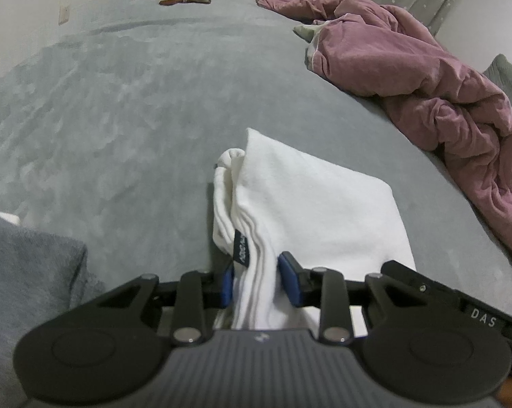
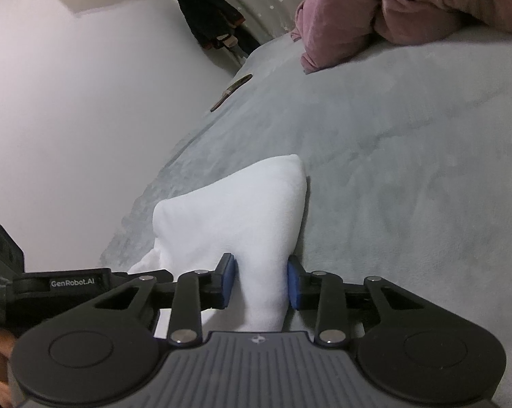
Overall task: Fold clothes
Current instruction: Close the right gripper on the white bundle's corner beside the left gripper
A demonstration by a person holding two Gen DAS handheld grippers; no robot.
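white garment [image 1: 310, 204] on grey bed [image 1: 120, 119], folded into a thick stack, reaching from both grippers toward the far side | left gripper [image 1: 256, 278] jaws clamp its layered near-left edge | right gripper [image 2: 261, 282] jaws clamp its near-right edge | both equally near | pink quilt [image 1: 426, 78] far right

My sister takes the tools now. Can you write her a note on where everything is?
Left tool: shut on the white garment, at its layered edge near the black label.
Right tool: shut on the same garment, another part.
Garment lies folded on the grey bed cover.
Pink clothing lies crumpled, unfolded, at the far side.
Left to do: finish the white one, then fold the pink.
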